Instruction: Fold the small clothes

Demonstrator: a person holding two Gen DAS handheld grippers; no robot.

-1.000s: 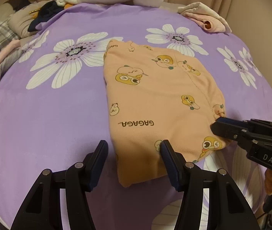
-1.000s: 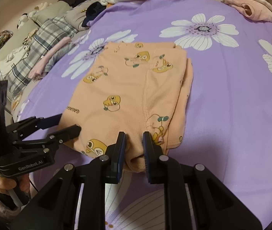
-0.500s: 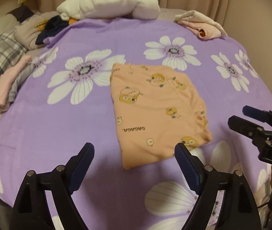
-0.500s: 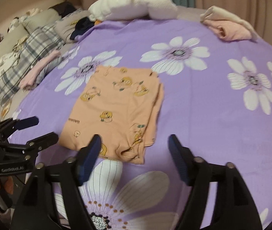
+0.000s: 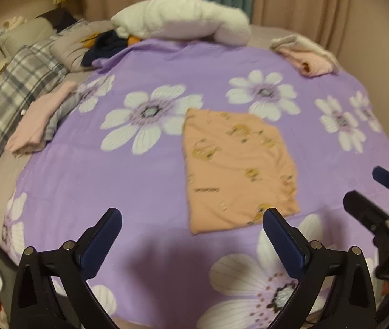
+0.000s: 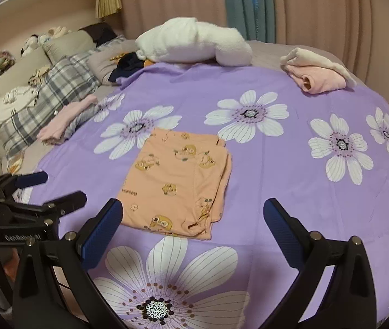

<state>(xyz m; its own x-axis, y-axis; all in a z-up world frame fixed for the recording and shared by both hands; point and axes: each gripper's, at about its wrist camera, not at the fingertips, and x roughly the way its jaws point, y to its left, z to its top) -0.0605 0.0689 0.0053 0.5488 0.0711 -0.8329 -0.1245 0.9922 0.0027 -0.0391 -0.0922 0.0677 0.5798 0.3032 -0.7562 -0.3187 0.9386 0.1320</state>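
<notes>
On the far left, a grey checked pillow (image 6: 46, 101) lies by the edge of the bed, and a pink and grey bundle of clothes (image 6: 68, 119) rests just beside it. Next comes the left gripper (image 5: 191, 233). Its two blue pads are wide apart and hold nothing. In the middle, the orange folded cloth (image 6: 178, 181) with little duck pictures lies flat on the purple flower blanket (image 6: 290, 181). It looks like a tidy square, so I think this fold is about done. To the right is the right gripper (image 6: 193, 226), and its pads are wide apart and hold nothing too. Far back on the right sits a pink and cream pile of clothes (image 6: 318, 78), and a big white pillow (image 6: 194, 44) lies at the back.

What could go wrong? The right side of the orange cloth shows a few loose layers that do not line up. If a pad grabs only the top layer, the fold could open and get messy. If a pad drags on the blanket, the blanket could bunch up and push the cloth crooked. The left view is blurry, so a grab from that side could miss the edge.

The orange cloth lies just ahead of both grippers, not touching either. It sits a bit right of the left one and a bit left of the right one
</notes>
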